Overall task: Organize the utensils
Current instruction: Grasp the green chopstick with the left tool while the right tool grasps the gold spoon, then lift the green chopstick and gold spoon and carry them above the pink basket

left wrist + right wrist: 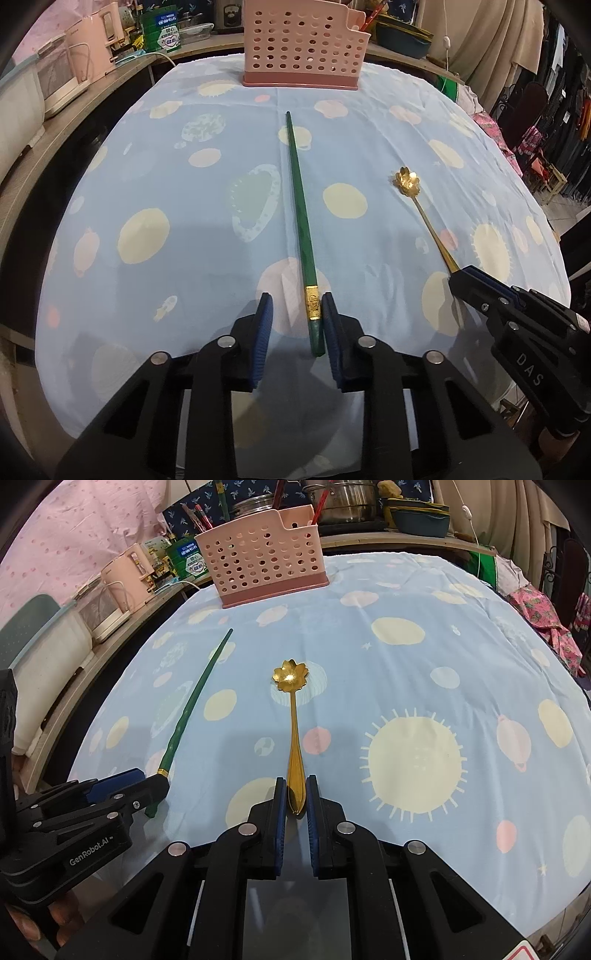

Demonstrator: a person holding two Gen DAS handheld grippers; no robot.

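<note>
A green chopstick (299, 199) with a gold band lies lengthwise on the blue patterned cloth (184, 258). My left gripper (295, 301) straddles its near end. The right-hand pad touches the stick and the left-hand pad stands apart, so the jaws are open. A gold spoon (293, 716) with a flower-shaped bowl lies to the right of the chopstick (192, 698). My right gripper (295, 781) is shut on the spoon's handle end. The left wrist view shows the right gripper (458, 275) over the spoon (406, 181) handle. A pink perforated utensil basket (266, 568) stands upright at the table's far side.
A shelf at the left carries pale appliances (74, 70) and a green box (164, 31). Pots and a lidded dish (417, 517) sit behind the basket (303, 48). Clothes hang at the right. A hand (33, 919) holds the left gripper (155, 779).
</note>
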